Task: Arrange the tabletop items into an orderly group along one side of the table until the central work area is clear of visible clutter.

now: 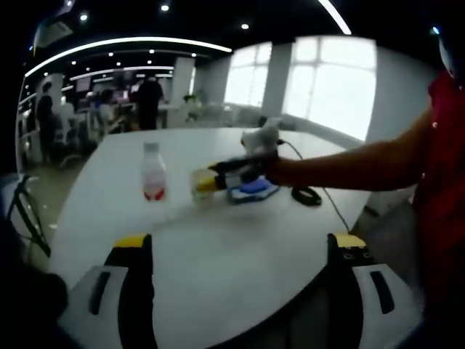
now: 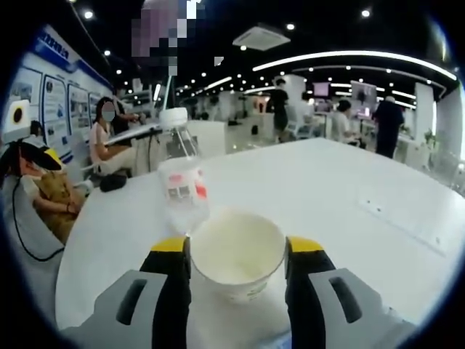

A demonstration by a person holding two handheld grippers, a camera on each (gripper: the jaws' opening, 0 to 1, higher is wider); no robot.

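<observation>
In the right gripper view a white paper cup (image 2: 236,254) stands on the white table (image 2: 341,182), and my right gripper (image 2: 238,247) is shut on it, its yellow-tipped jaws pressing both sides of the rim. Just behind the cup stands a clear bottle (image 2: 182,185) with a red label and white cap. From the left gripper view the same bottle (image 1: 152,173) is upright at mid-table, with the cup (image 1: 196,183) to its right, held by the right gripper (image 1: 212,179) on a person's outstretched arm. My left gripper (image 1: 241,247) hangs open over the near table edge, holding nothing.
A blue flat item (image 1: 253,188) lies under the arm, a grey soft object (image 1: 261,137) behind it, and a coiled black cable (image 1: 306,195) trails towards the right edge. A recessed panel (image 2: 385,207) sits in the tabletop. People sit and stand at desks beyond.
</observation>
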